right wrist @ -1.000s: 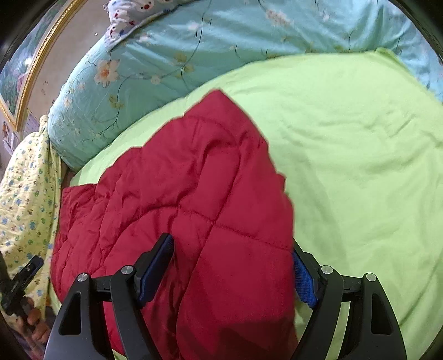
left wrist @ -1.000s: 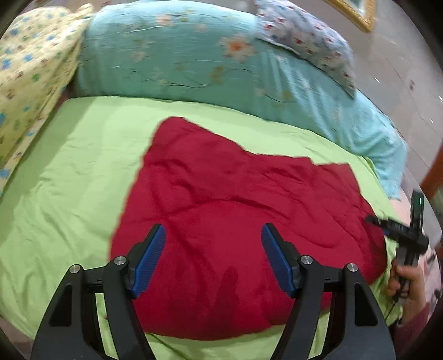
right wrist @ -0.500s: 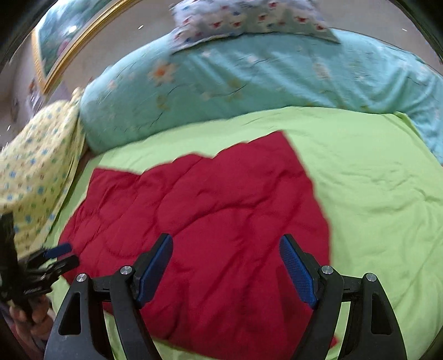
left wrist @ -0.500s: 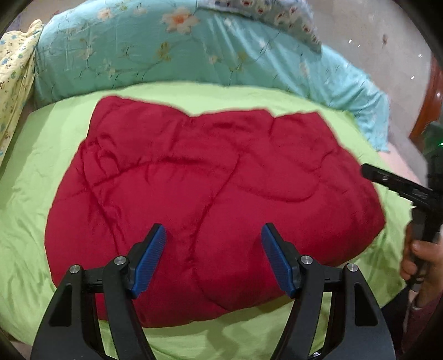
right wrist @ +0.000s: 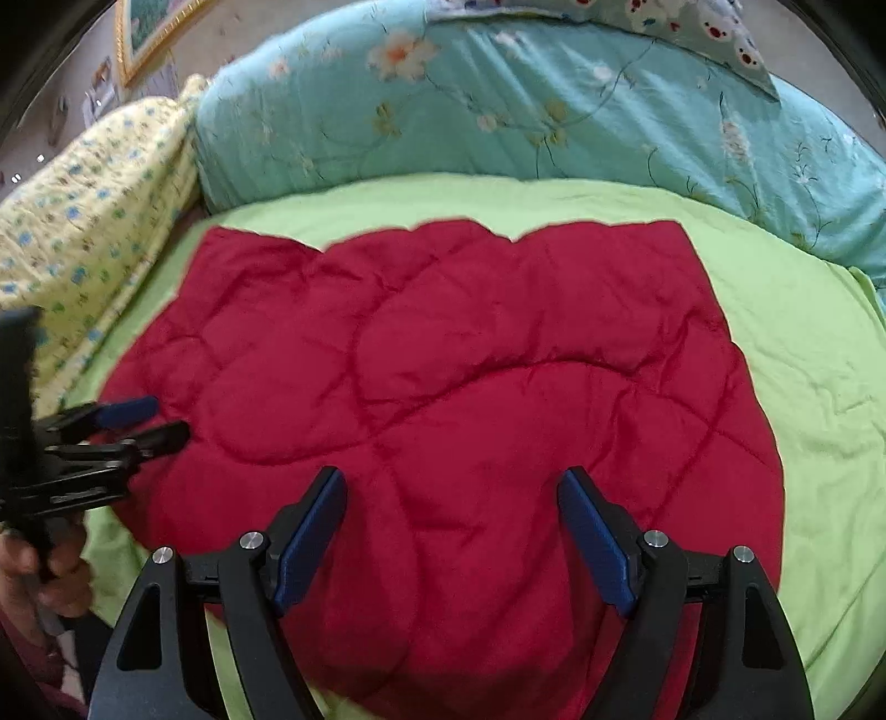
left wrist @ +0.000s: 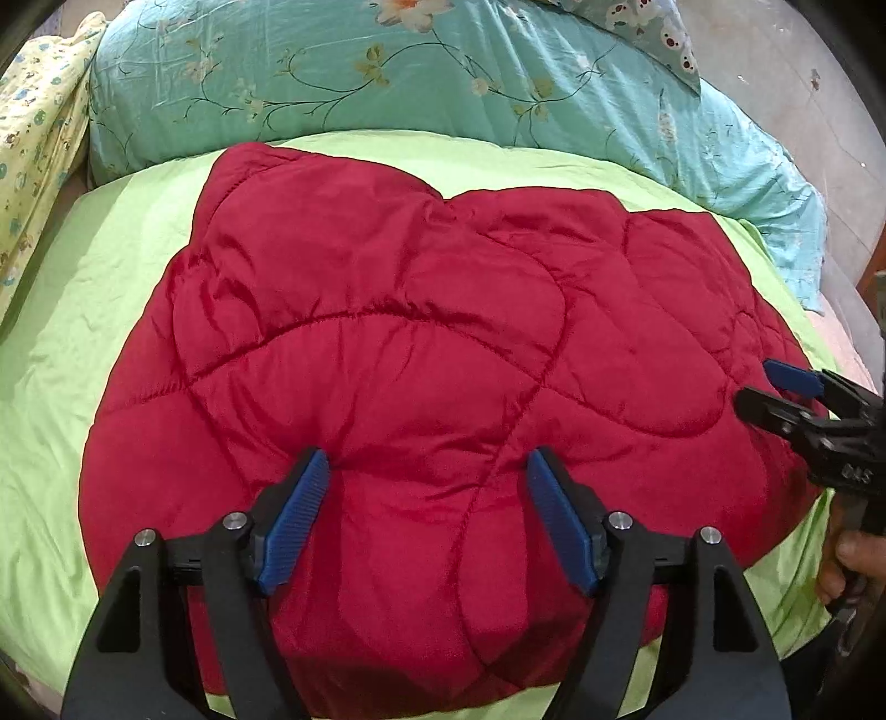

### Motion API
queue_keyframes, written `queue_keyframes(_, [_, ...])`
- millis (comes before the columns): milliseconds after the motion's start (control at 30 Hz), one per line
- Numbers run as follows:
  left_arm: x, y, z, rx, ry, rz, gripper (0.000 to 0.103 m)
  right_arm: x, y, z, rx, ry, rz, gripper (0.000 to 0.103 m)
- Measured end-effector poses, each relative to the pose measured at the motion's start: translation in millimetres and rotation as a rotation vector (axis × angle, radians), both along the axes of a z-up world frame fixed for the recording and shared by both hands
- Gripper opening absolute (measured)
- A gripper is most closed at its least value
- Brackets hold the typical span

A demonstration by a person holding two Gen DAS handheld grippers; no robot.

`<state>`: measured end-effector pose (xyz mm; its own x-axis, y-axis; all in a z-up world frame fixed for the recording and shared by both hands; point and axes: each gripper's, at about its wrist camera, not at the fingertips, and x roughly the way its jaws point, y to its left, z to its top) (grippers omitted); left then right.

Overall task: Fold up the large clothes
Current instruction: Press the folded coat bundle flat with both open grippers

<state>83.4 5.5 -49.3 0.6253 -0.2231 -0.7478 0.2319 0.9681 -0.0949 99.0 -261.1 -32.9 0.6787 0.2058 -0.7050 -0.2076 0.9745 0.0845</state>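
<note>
A red quilted garment (left wrist: 415, 332) lies folded and puffy on the green sheet (left wrist: 83, 277). My left gripper (left wrist: 426, 459) hovers over its near edge, jaws opening; the cloth lies below the blue pads, not pinched. From the right wrist view the same red garment (right wrist: 470, 360) lies spread out, and my right gripper (right wrist: 451, 476) stands open above its near part with nothing gripped. Each gripper shows in the other's view: the right gripper (left wrist: 758, 385) at the garment's right end, the left gripper (right wrist: 166, 418) at its left end, both held by hands.
A teal floral quilt (left wrist: 387, 72) is bundled along the far side of the bed, with a patterned pillow (left wrist: 637, 22) on top. A yellow printed cloth (left wrist: 33, 138) is heaped at the left. Bare green sheet (right wrist: 819, 387) flanks the garment. A framed picture (right wrist: 149, 33) hangs beyond.
A second ago red cloth stood between the right gripper's jaws and hid one pad; now it lies flat beneath. The right view has rolled level. The left gripper has come lower and closer.
</note>
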Motion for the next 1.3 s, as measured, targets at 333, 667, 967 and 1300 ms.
queue_keyframes(333, [27.1,-1.7,7.3,0.018,0.009,0.038,0.077,59.8,-13.6,-15.1,-0.028,0.060,-0.063,0.092])
queue_keyframes(667, [104.8,47.4,-10.8,-0.065,0.111,0.240,0.077,71.0,-24.7,-20.8,0.049,0.064,-0.062,0.093])
queue_keyframes(967, [108.6,42.0,-19.1,-0.033,0.110,0.257,0.080,74.5,-30.7,-22.4,0.074,0.040,-0.054,0.094])
queue_keyframes(1300, [87.9,39.8,-1.0,-0.014,0.062,0.286,0.080,70.1,-37.9,-25.5,0.105,0.000,-0.046,0.094])
